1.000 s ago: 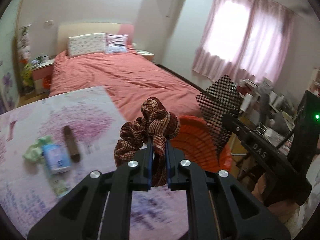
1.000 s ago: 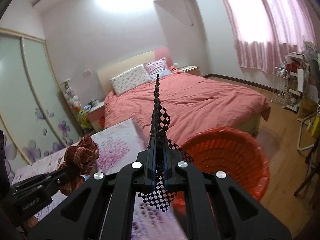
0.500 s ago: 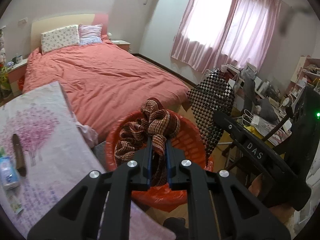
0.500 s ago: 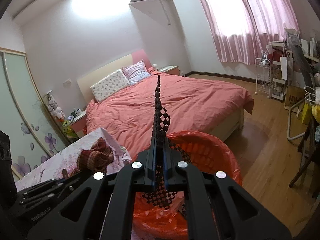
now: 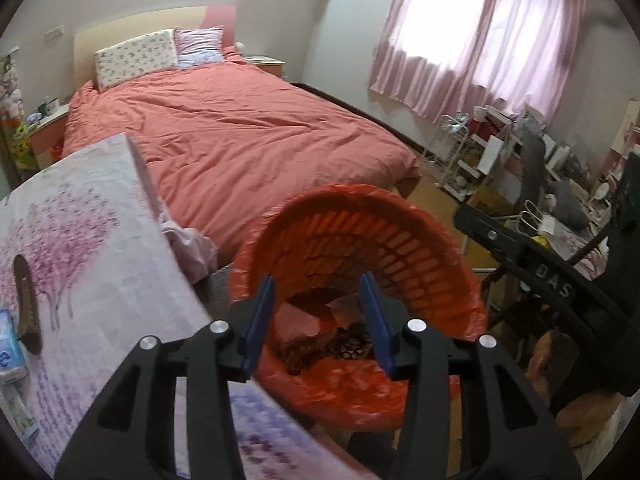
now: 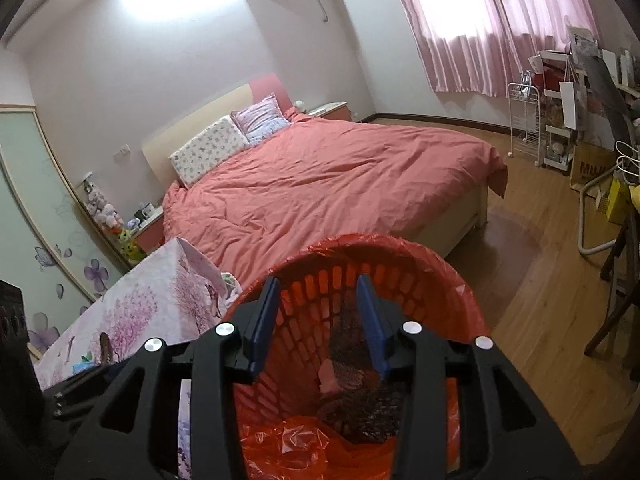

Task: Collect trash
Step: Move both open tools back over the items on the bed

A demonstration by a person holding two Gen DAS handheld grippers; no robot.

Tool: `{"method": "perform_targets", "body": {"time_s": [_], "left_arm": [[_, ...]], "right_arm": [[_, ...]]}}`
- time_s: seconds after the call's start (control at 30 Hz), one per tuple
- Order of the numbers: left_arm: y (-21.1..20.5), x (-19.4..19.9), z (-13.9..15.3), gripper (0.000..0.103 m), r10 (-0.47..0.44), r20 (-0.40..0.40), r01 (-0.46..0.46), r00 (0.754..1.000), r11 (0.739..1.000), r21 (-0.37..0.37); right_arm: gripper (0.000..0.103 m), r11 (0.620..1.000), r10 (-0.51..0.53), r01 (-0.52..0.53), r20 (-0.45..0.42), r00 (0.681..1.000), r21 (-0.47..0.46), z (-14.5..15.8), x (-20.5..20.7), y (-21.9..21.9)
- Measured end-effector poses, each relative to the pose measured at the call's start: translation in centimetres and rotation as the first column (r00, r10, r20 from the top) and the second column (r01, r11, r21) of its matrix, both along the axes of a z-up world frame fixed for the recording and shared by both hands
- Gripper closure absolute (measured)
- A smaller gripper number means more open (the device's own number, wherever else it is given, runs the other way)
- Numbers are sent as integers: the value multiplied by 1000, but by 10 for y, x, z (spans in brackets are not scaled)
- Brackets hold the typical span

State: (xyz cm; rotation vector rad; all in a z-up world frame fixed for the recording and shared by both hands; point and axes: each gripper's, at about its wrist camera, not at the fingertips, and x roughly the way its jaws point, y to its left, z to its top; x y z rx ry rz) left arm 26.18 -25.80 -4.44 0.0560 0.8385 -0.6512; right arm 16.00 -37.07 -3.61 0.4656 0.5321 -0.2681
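Note:
An orange basket lined with an orange bag (image 5: pixel 404 240) stands on the floor beside the table; it also shows in the right wrist view (image 6: pixel 400 264). My left gripper (image 5: pixel 318 312) is open and empty above its mouth. My right gripper (image 6: pixel 318 312) is open and empty above it too. A brown patterned cloth (image 5: pixel 348 344) and a dark checkered piece (image 6: pixel 360 400) lie inside the basket. On the table with a floral cloth (image 5: pixel 100 264) lie a brown strip (image 5: pixel 26 308) and a blue packet (image 5: pixel 8 344).
A bed with a salmon cover (image 5: pixel 240 136) stands behind the basket. A cluttered desk and white racks (image 5: pixel 520 168) fill the right side under pink curtains. Wooden floor (image 6: pixel 540 280) lies to the right of the basket.
Both grippers opened over the basket. The brown cloth left my left gripper and the checkered piece left my right gripper; both now lie in the basket.

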Motion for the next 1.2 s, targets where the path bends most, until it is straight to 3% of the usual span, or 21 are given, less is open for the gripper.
{"method": "perform_targets", "body": {"time_s": [0.33,0.63,0.83,1.07,1.2], "left_arm": [[63,-13,6,50,104,85,-111,991,990,84],[148,-15,10,47,248,97,-257,964,962,96],[223,-9,11,43,382,112,-393,917,914,103],[316,24,-3,43,544,122,-557,830,817,148],[340,40,-15,43,565,98,-574,819,804,154]], "right_arm": [[62,995,37,-39,-22,999,-96,16,2,31],[62,978,143,-148,-42,989,-149,21,8,80],[62,962,217,-227,-76,973,-151,15,14,118],[62,938,296,-313,-124,947,-150,5,27,164],[62,926,328,-348,-146,933,-146,-1,37,188]]}}
